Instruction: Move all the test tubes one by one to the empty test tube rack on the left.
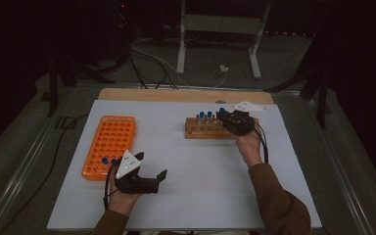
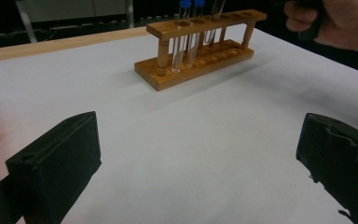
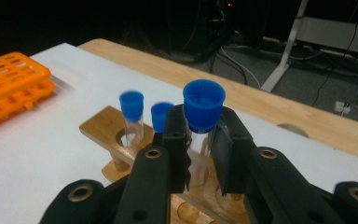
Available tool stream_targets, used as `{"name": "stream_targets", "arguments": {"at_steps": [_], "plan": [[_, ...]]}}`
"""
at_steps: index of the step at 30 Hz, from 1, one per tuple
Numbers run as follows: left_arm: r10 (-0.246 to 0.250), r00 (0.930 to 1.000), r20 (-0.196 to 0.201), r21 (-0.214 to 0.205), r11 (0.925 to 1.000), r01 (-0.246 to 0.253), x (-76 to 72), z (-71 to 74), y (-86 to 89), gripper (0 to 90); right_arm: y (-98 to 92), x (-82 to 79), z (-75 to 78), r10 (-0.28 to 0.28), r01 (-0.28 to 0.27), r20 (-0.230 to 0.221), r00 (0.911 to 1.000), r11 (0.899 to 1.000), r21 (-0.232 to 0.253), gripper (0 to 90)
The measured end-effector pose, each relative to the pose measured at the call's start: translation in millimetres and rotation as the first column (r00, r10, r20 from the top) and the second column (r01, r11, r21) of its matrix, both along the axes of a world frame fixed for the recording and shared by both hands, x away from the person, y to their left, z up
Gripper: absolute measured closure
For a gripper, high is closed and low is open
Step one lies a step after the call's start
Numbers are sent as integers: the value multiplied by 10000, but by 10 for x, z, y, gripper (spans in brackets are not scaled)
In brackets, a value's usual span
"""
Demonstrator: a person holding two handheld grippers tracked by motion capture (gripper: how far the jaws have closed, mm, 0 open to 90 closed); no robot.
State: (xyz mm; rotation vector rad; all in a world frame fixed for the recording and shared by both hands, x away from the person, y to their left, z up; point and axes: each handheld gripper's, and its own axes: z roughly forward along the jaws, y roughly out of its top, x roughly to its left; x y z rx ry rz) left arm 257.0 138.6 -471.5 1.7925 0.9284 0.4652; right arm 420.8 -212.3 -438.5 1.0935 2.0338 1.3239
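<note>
Blue-capped tube (image 3: 201, 126) clamped in right tool (image 3: 200, 154).

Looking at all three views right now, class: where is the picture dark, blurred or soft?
High view: room beyond the table is near black. Right gripper view: the held capped tube is sharp, the orange rack soft, one blue cap smeared. Left gripper view: near jaws dark, wooden rack fairly clear.

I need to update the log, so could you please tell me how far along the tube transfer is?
Done: two blue-capped tubes sit in the orange rack. In hand: the right gripper is shut on a third tube at the wooden rack. Left: two capped tubes remain there; the left gripper waits open.
</note>
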Motion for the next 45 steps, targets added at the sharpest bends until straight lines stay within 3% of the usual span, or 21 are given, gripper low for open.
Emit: {"name": "stream_targets", "arguments": {"at_steps": [10, 20, 31, 38, 45], "plan": [[27, 9999, -100, -145, 9999, -29, 7, -7, 5, 7, -66, -47, 249, 128, -133, 365, 9993, 9998, 135, 764], [-64, 9999, -121, -36, 10000, 63, 19, -7, -58, 7, -68, -208, 378, 702, -714, 397, 9967, 9970, 295, 764], [-263, 9996, -133, 68, 9996, 264, 31, -12, -271, 7, 97, -407, 296, 1672, -1667, -46, 9859, 9844, 563, 763], [-311, 9995, -58, 86, 9995, 311, 107, 8, -354, 18, 259, -510, 174, 2265, -2227, -626, 9720, 9728, 635, 762], [-453, 9990, -21, 289, 9986, 453, 225, 51, -464, 48, 422, -639, 135, 2837, -2792, -768, 9558, 9581, 643, 762]]}}
